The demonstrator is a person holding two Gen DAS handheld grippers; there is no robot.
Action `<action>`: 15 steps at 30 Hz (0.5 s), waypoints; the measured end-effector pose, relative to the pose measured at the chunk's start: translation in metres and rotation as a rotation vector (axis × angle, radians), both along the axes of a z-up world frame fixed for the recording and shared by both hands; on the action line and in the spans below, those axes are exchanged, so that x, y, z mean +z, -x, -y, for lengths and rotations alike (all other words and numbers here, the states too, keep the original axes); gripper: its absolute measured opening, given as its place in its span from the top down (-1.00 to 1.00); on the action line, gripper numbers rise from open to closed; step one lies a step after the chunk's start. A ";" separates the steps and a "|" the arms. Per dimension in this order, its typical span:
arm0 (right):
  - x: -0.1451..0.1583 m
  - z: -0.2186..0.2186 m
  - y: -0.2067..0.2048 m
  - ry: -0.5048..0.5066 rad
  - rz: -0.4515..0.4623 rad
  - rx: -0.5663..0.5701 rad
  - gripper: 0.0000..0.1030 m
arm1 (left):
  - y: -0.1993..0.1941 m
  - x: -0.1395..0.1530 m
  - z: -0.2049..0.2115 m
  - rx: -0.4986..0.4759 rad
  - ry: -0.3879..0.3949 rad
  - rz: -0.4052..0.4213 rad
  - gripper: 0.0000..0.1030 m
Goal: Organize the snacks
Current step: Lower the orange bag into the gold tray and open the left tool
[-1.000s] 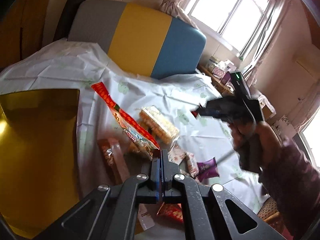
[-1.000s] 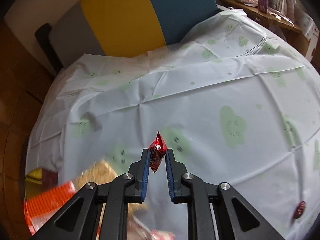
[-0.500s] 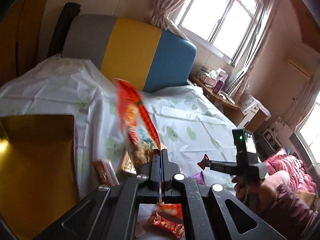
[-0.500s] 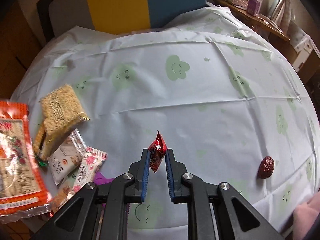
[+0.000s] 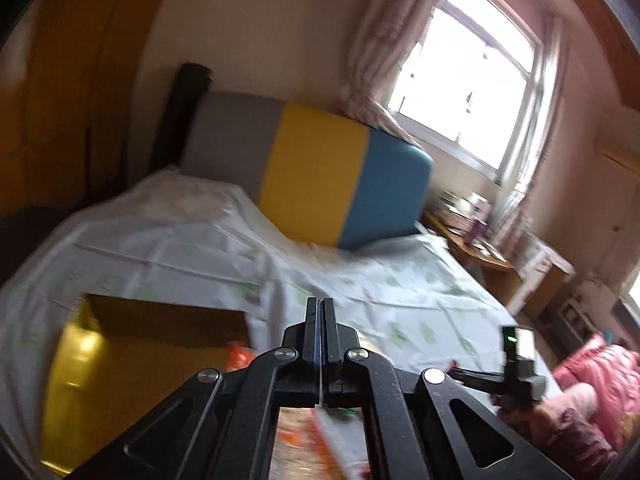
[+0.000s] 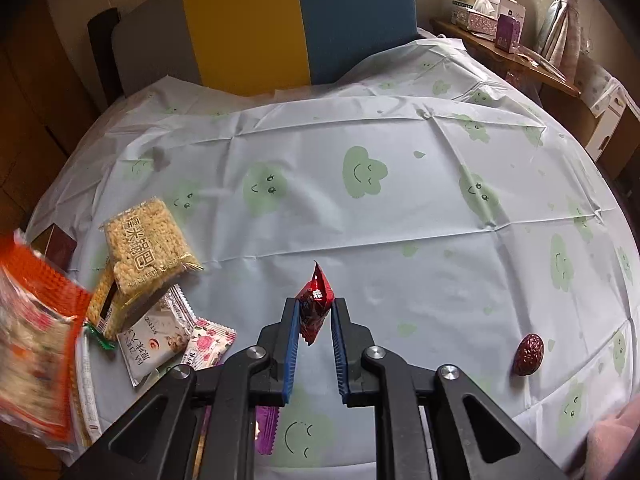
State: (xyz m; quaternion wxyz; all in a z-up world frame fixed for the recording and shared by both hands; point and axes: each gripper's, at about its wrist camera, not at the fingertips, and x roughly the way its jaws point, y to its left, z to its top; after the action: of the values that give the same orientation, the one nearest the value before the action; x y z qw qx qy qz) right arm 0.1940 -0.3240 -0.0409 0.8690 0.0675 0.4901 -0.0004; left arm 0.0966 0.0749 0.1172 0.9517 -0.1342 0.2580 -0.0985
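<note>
One red snack packet [image 6: 315,304] pinched in right jaws, left jaws closed, one date [image 6: 528,354] loose

sheet [image 6: 400,216]: white, pale-green smiley clouds | headboard [image 6: 296,20]: grey, yellow, blue panels | candy [image 6: 314,306] between the blue-padded right jaws: glossy red | date [image 6: 528,354] right of jaws: dark red-brown | rice-cracker pack [image 6: 148,240] left of jaws: pale yellow | box [image 5: 120,368] left of left jaws: gold-yellow | large bag [image 6: 32,352] far left: orange-red
</note>
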 end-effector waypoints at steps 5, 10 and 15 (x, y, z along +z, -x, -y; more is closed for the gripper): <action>0.003 -0.001 0.001 -0.003 0.013 0.005 0.70 | 0.009 -0.024 -0.015 0.008 -0.033 -0.073 1.00; 0.005 -0.001 0.002 -0.007 0.020 0.007 0.70 | 0.014 -0.088 -0.004 -0.060 -0.116 -0.263 0.57; 0.005 -0.002 0.002 -0.002 0.018 0.008 0.70 | 0.010 -0.130 -0.003 -0.079 -0.049 -0.375 0.02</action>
State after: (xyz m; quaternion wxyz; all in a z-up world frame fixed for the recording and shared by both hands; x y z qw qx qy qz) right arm 0.1924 -0.3218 -0.0361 0.8733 0.0663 0.4827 0.0043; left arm 0.0862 0.0779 -0.0125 0.8853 -0.1167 0.4383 -0.1026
